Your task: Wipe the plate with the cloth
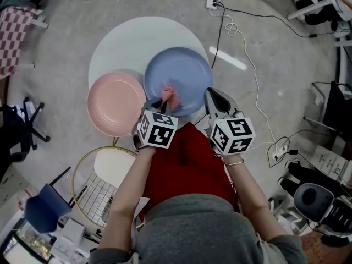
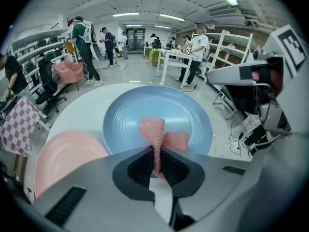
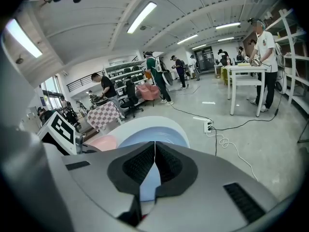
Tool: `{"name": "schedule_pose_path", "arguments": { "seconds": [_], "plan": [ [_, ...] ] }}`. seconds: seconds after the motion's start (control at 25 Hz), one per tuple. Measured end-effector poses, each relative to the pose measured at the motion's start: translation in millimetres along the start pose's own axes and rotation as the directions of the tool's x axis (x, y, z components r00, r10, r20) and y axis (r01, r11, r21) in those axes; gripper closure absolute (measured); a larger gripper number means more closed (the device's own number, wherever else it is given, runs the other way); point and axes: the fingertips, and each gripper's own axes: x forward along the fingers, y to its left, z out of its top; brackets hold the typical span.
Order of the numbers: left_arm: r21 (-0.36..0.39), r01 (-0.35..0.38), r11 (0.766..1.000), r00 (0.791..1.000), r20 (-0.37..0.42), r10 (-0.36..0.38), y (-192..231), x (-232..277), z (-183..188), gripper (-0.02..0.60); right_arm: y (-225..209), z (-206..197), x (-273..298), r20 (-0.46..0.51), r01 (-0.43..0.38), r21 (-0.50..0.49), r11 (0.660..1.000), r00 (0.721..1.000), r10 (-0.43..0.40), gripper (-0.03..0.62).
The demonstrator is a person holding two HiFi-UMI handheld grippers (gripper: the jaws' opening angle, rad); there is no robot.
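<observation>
Head view: a person looks down on a round white table with both grippers held over its near edge.
Pink plate: lies to the left of the left fingers and just beside them; nothing is on it. It does not look like the plate being wiped.
Left gripper: the jaws are clamped on a pink knitted cloth. In the left gripper view the pads pinch a narrow fold of it.
Cloth: it runs straight ahead from the left fingertips, with its long axis along the gripper's own line. The free end spreads ahead and a little to the right of the tips, and appears to rest on the plate.
Blue plate: sits directly ahead of the left fingers on the table. The cloth lies on its near part, short of the middle. Most of the plate's surface lies beyond and to the right of the tips.
Right gripper: the jaws are pressed together with nothing between them. The tips sit at the blue plate's near right rim. I cannot tell whether they touch it.
Deciding relation: the unwiped surface lies forward of the left fingers, in line with the cloth. The left hand, being the nearer one, is likely to do the wiping.
Judgement: the wipe seems barely under way. Pushing forward could bunch the loose end or slide the plate, so the right tips may be needed to steady the rim.
</observation>
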Motion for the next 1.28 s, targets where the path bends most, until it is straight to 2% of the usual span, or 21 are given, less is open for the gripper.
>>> {"name": "schedule_pose_path", "arguments": {
  "seconds": [0.28, 0.8, 1.28],
  "plan": [
    [-0.040, -0.041, 0.998, 0.999, 0.010, 0.041, 27, -9, -2, 0.549, 7, 1, 4, -0.001, -0.011, -0.008, 1.000, 1.000, 0.011, 0.565],
    [-0.007, -0.110, 0.994, 0.993, 0.036, 0.110, 55, -23, 5, 0.549, 11, 15, 0, 0.042, -0.002, -0.008, 1.000, 0.999, 0.002, 0.565],
    [-0.012, -0.156, 0.988, 0.974, 0.163, 0.155, 72, -55, 43, 0.549, 17, 38, -12, 0.106, 0.005, -0.029, 1.000, 0.994, -0.002, 0.565]
  ]
}}
